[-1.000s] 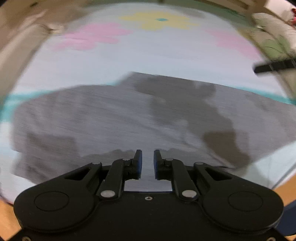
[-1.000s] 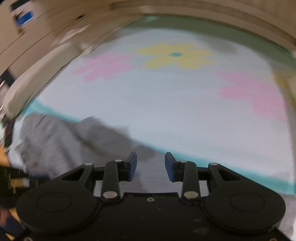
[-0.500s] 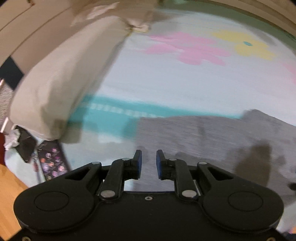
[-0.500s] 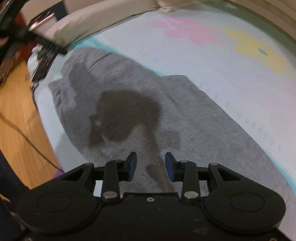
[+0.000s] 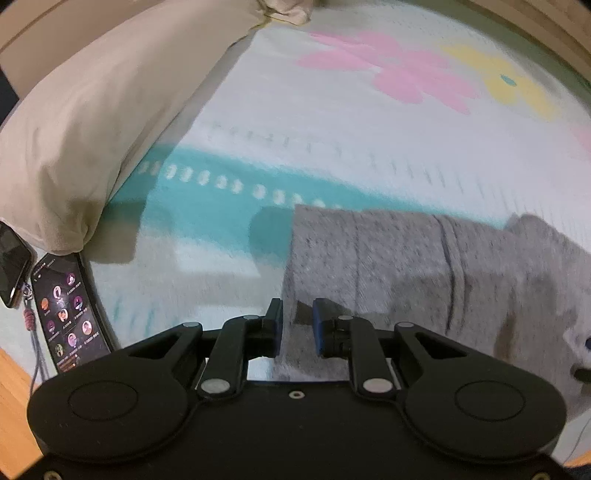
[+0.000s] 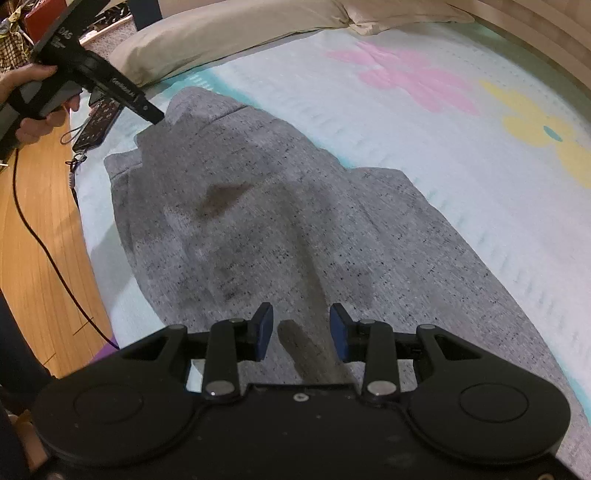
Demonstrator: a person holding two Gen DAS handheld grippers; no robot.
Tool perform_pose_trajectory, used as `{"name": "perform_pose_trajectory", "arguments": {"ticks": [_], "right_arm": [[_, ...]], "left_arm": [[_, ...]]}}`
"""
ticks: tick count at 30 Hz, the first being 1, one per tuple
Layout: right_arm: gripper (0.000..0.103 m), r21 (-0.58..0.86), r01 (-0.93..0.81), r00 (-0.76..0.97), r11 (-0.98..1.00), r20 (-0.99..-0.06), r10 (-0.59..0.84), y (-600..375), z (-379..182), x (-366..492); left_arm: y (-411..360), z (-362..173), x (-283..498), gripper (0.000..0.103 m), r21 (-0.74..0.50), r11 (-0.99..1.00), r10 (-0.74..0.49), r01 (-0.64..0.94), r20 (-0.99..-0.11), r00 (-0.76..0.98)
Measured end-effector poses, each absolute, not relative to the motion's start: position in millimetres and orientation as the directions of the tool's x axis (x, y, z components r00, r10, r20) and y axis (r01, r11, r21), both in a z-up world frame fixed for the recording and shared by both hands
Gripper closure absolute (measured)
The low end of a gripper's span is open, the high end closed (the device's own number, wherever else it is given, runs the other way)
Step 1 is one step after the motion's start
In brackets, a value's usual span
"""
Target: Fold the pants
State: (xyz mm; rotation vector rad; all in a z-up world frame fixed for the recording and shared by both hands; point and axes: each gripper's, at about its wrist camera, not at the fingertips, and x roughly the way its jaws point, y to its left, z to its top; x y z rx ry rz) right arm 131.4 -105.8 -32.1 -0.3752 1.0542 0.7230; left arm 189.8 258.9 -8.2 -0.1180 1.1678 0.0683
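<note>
Both views swung left since a second ago, from mostly bare bedspread to the pants' end near the pillow.

Left wrist: left gripper jaws apart, nothing clamped, poised over the left edge of the grey pants. Pants lie flat on the flowered bedspread, just below its teal stripe. Pillow upper left; two phones at the bed's edge beneath it.

Right wrist: right gripper jaws apart, empty, above the pants, which stretch away toward the pillow. Left gripper, held by a hand, tips at the pants' far corner. Wood floor left, with a cable.
</note>
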Motion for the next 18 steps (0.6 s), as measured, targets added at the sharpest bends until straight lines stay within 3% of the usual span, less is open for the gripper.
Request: {"name": "perform_pose_trajectory", "arguments": {"ticks": [3,6,10,15,18], "right_arm": [[0.067,0.059,-0.7,0.295,0.712,-0.884,0.363,-104.9,-33.2,133.1],[0.067,0.057,-0.704,0.293,0.707,-0.884,0.363,-103.9,-33.4,134.6],[0.067,0.063,-0.704,0.286,0.708,-0.886,0.364,-104.0,-33.5,136.1],[0.067,0.064,-0.703,0.29,0.708,-0.883,0.368,-101.8,-33.0,138.0],[0.067,0.067,-0.704,0.291,0.707,-0.881,0.373,-101.9,-31.4,138.2]], "left_arm": [[269.1,-5.3,188.8,0.076,-0.105,0.985,-0.036,-0.138,-0.904,0.426],[273.1,-11.5,186.7,0.067,-0.149,0.98,-0.085,-0.129,-0.91,0.406],[279.2,-21.3,180.4,0.067,-0.232,0.967,-0.175,-0.108,-0.906,0.384],[295.6,-23.9,173.6,0.066,-0.276,0.947,-0.192,-0.165,-0.897,0.399],[305.9,-26.1,168.5,0.059,-0.321,0.924,-0.212,-0.207,-0.882,0.422]]}}
